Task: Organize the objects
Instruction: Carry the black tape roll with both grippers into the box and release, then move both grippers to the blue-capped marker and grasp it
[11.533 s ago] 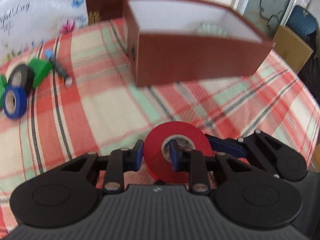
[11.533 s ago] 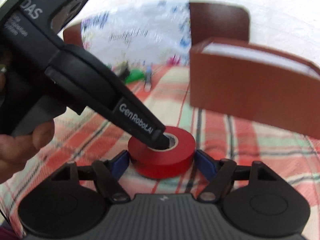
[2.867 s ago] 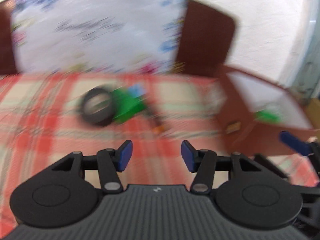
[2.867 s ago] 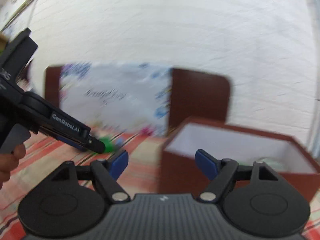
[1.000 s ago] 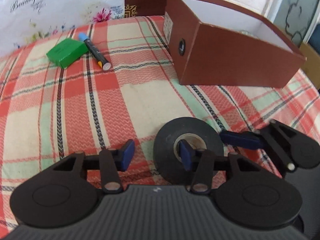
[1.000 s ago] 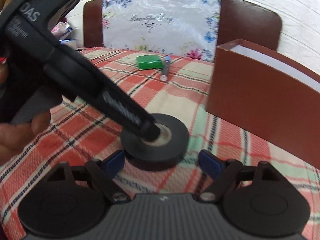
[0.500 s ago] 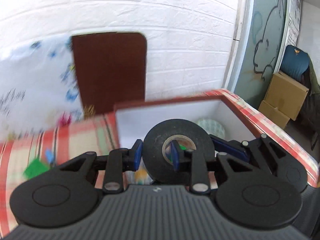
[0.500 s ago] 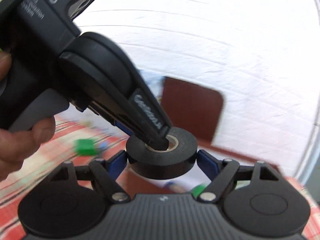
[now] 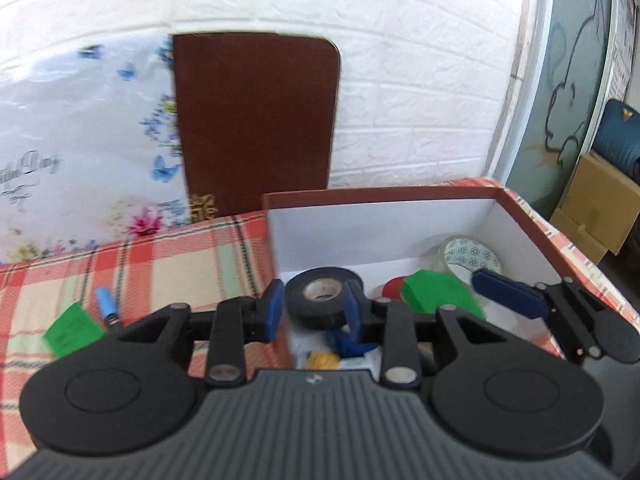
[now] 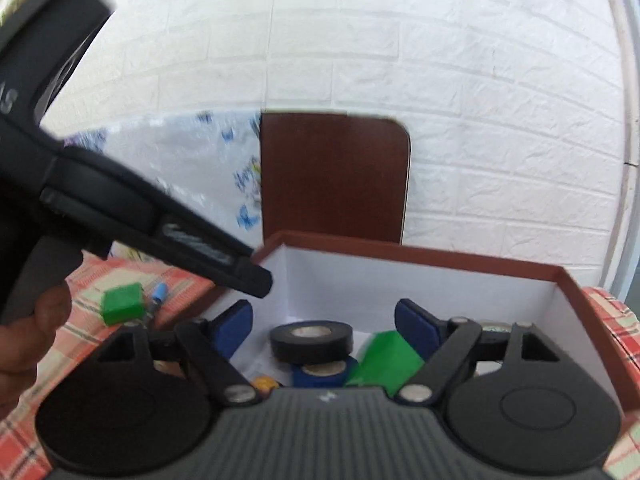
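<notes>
Box [image 10: 460, 266] interior: black tape [image 10: 312, 340] between spread fingers [image 10: 236, 328]

Both wrist views over box [image 9: 384, 196]

Matt black tape roll [image 9: 324, 297], woven plaid cloth [image 9: 168, 256] (rough-looking), smooth white-lined cardboard box [image 9: 380, 232].
</notes>
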